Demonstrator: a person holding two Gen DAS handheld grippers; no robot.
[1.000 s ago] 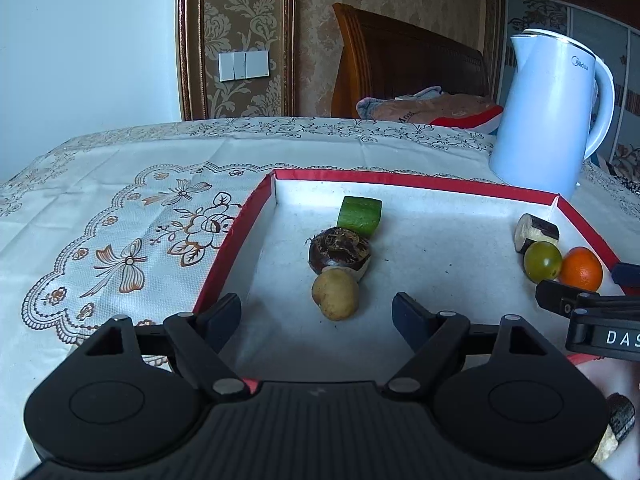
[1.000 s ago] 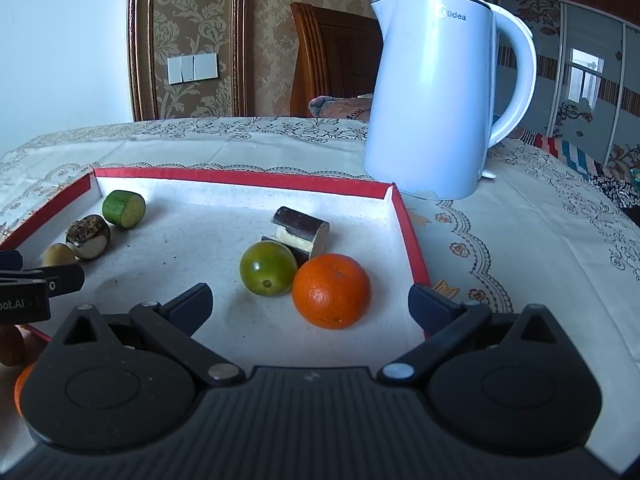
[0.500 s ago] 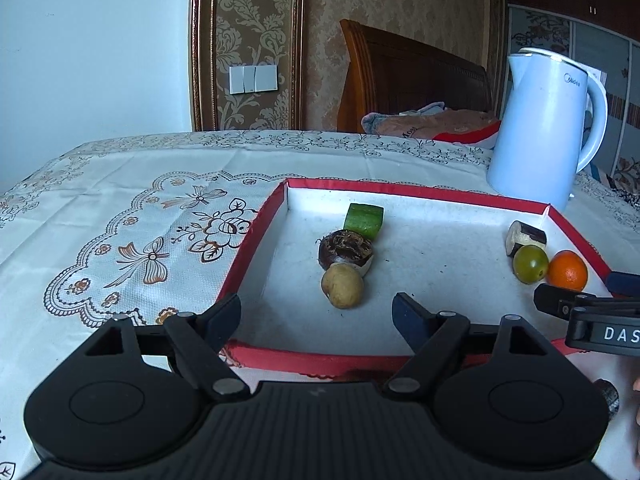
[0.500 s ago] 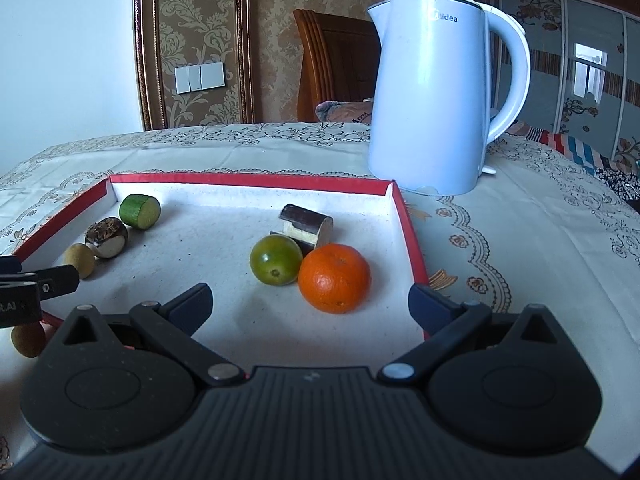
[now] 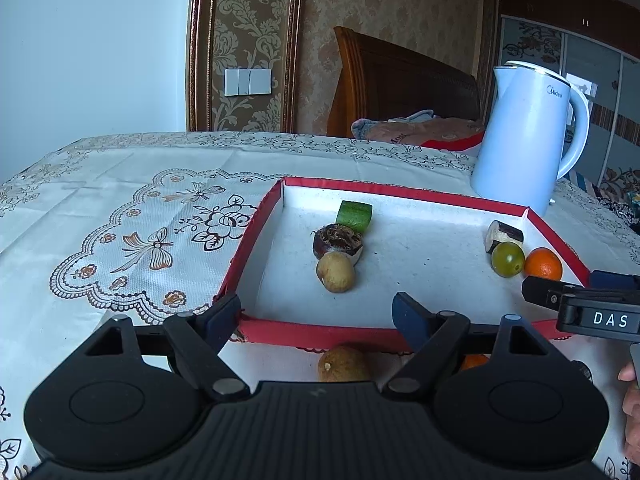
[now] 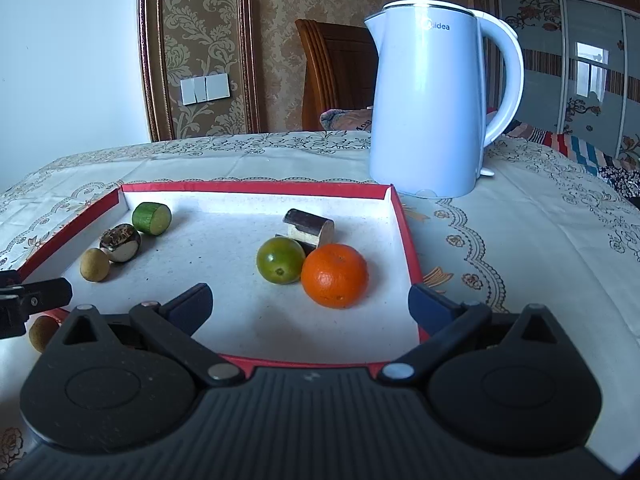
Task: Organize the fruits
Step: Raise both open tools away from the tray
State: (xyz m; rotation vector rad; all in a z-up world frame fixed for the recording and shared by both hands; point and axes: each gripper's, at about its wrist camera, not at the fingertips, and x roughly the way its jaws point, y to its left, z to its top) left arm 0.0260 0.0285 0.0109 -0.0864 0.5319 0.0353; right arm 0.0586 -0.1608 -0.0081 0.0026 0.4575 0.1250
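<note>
A red-rimmed white tray point(image 5: 308, 334) point(image 6: 408, 236) lies on the table. At its left sit a green cucumber piece point(image 5: 354, 216) point(image 6: 152, 218), a dark chestnut-like piece point(image 5: 338, 240) point(image 6: 120, 242) and a tan longan point(image 5: 335, 271) point(image 6: 95, 265). At its right sit a sugarcane chunk point(image 5: 504, 235) point(image 6: 310, 227), a green fruit point(image 5: 507, 259) point(image 6: 281, 260) and an orange point(image 5: 543, 264) point(image 6: 334, 275). My left gripper point(image 5: 318, 314) is open and empty above the near rim. My right gripper point(image 6: 310, 302) is open and empty just short of the orange.
A white electric kettle point(image 5: 528, 136) point(image 6: 436, 100) stands behind the tray's right corner. In front of the tray lie another longan point(image 5: 344, 364) point(image 6: 42, 332) and a second orange point(image 5: 472, 360). A person's fingers point(image 5: 632, 408) show at right. Lace tablecloth point(image 5: 120, 240) spreads leftward.
The left gripper has drawn back and risen, so the tray's near rim and the longan in front of it came into view. The right gripper barely moved. Both stayed open.
</note>
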